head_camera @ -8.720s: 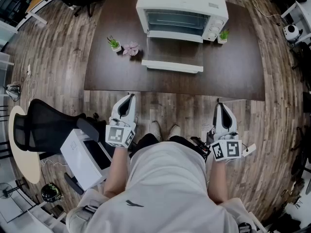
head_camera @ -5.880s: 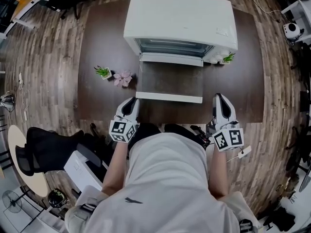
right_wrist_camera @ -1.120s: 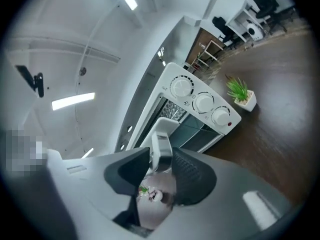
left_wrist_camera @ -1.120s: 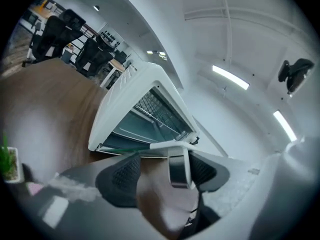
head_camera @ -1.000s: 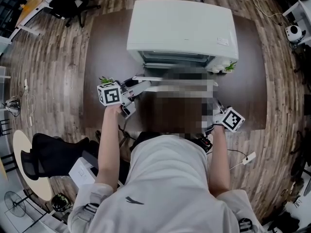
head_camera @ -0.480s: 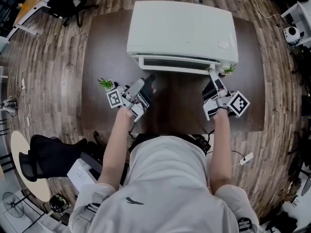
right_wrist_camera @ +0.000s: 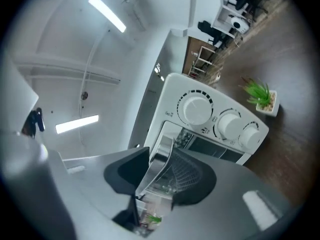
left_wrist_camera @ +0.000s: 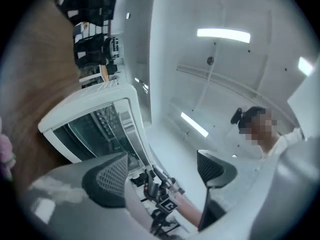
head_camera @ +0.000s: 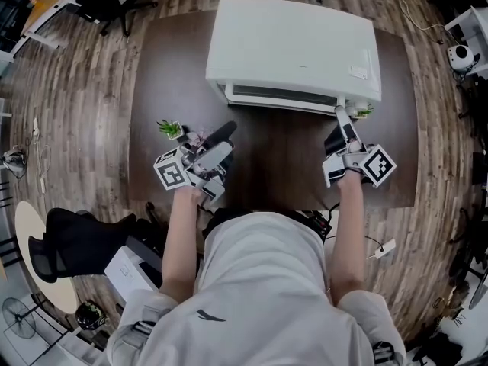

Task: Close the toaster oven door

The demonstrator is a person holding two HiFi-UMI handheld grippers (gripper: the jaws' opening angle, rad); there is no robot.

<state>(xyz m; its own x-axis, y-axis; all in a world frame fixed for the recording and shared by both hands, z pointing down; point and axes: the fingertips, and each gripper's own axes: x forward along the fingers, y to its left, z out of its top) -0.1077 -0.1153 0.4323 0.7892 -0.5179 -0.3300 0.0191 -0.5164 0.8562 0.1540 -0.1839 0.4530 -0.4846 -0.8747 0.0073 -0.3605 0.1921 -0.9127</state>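
Toaster oven (head_camera: 293, 48) sits at back of surface (head_camera: 282, 170); its door (head_camera: 286, 97), flat open secs ago, now stands shut. Right gripper (head_camera: 341, 117) fingers (right_wrist_camera: 192, 179), narrow, hold door handle (right_wrist_camera: 162, 166), just easing apart. Left gripper (head_camera: 226, 140) is now off the door, fingers (left_wrist_camera: 107, 179) just opened wide, empty.

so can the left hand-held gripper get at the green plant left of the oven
Probably yes. The green plant sits on the table close beside the left hand-held gripper, only a pink flower next to it; the jaws have just been opening and stand wide, empty.

no legible txt, toaster oven (head_camera: 293, 44) top sticker (head_camera: 358, 72) & dial print (right_wrist_camera: 170, 115) too small
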